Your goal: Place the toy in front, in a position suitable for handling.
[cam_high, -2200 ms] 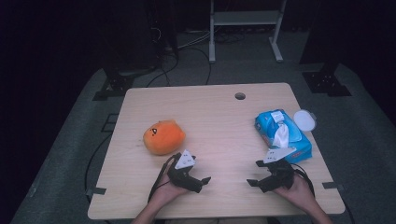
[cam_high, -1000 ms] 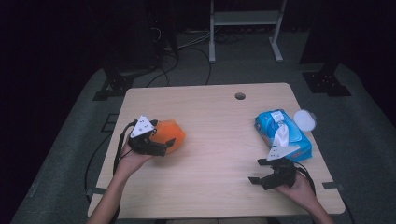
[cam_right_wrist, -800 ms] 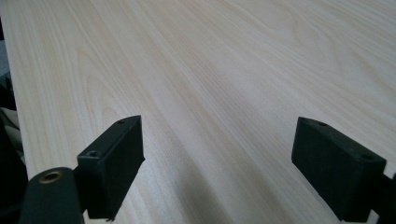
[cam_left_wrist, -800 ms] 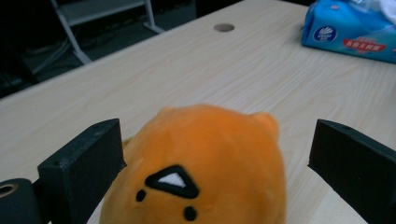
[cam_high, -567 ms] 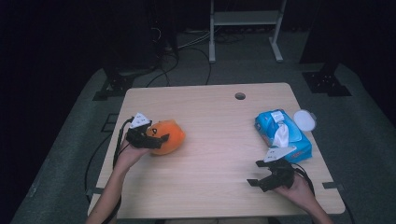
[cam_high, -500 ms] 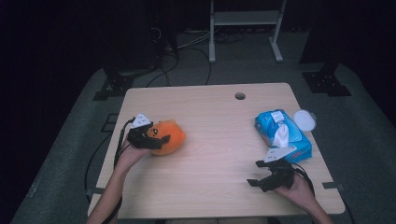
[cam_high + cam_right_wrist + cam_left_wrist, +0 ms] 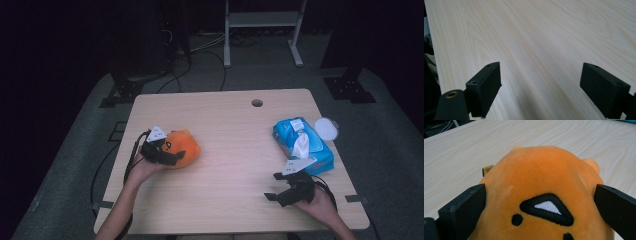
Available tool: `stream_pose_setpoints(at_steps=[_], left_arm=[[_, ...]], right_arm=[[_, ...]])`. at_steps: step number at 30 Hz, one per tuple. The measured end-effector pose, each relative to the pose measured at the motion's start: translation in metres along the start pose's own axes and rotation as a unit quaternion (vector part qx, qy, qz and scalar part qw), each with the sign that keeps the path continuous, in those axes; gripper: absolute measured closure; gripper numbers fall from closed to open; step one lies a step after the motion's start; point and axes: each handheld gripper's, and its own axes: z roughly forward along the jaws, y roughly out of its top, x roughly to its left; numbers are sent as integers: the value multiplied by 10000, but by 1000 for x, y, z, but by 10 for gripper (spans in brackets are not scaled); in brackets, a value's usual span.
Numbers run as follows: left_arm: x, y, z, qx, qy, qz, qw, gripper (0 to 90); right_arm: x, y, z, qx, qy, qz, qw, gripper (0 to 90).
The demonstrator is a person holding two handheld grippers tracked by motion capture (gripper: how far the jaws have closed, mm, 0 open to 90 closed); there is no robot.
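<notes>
Left jaws around the plush toy, left half of the surface.
Your left gripper pinches its sides; side tag unreadable. Wipes pack holds one tissue sticking up, loose lid beside it. Your right gripper: jaws spread, empty.

Your right gripper holds its two black jaws wide apart just above the pale wooden table, and only bare wood grain lies between them
</notes>
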Motion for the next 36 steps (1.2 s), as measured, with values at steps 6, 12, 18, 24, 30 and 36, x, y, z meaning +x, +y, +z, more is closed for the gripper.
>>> stream_pose_setpoints(at_steps=[6, 12, 18, 24, 30, 36], left_arm=[[-1, 0, -2, -13, 84, -86, 9999, 72], [7, 3, -12, -134, -48, -522, 9985, 314], [8, 12, -16, -368, -51, -613, 9974, 374], [-15, 40, -29, -875, -322, -379, 9949, 372], [-62, 68, -28, -985, -722, 126, 9924, 367], [-105, 69, -9, -985, -1262, 371, 9864, 363]], right_arm=[[1, 1, 1, 27, -6, -9, 10000, 160], [-1, 0, -2, 2, -67, -1, 10000, 163], [-3, -1, -6, -64, -106, 27, 9999, 163], [-7, -3, -7, -44, -142, 80, 9999, 163], [-9, -4, -12, -107, -224, 119, 9996, 165], [-12, -7, -20, -67, -267, 110, 9996, 207]])
